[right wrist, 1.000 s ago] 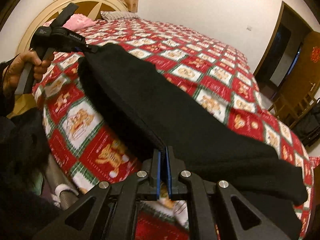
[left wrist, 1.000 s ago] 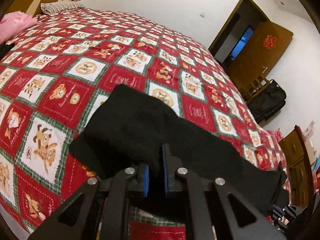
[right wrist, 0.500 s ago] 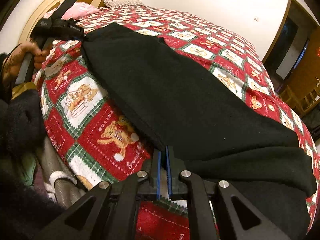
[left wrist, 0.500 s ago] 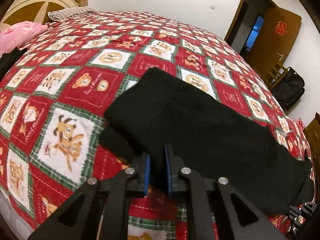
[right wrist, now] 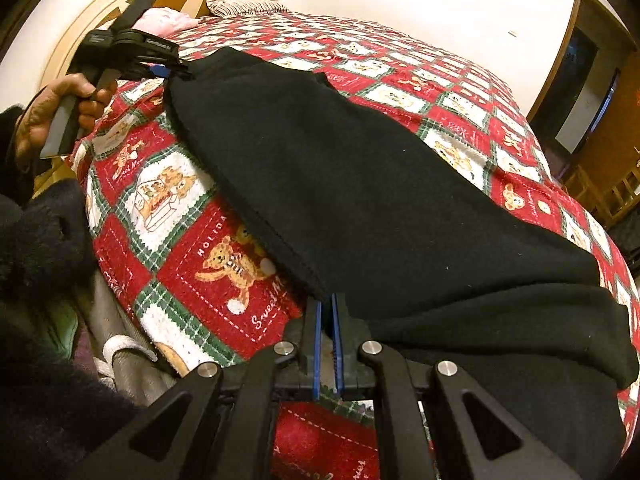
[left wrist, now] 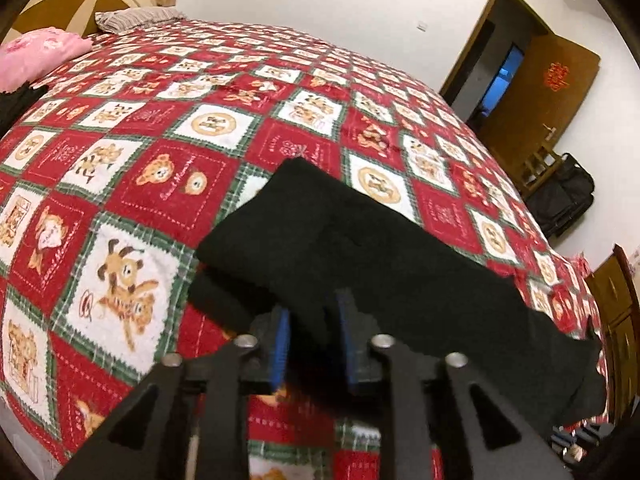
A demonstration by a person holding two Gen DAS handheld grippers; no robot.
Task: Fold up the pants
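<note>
Two hand-held grippers, one pair of black pants (left wrist: 360,256) on a bear-print bedspread (left wrist: 132,184).
Left wrist view: left gripper (left wrist: 312,340) jaws parted, pants' edge lying between the blue pads, unclamped. Right wrist view: right gripper (right wrist: 327,320) pinched on the pants' (right wrist: 360,184) near corner; left gripper (right wrist: 160,66) at the far corner, held by a hand (right wrist: 52,120).

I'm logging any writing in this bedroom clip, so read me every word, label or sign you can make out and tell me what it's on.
"HOLIDA": quilt, stitched above a teddy bear; cut off by the black pants.
"Sweet M": same quilt square, below the bear; the rest is hidden.
Red ornament on the brown door: a sign, too blurred to read.
White lettering on the left claw: too small to read.
Script on other quilt squares: too blurred.
</note>
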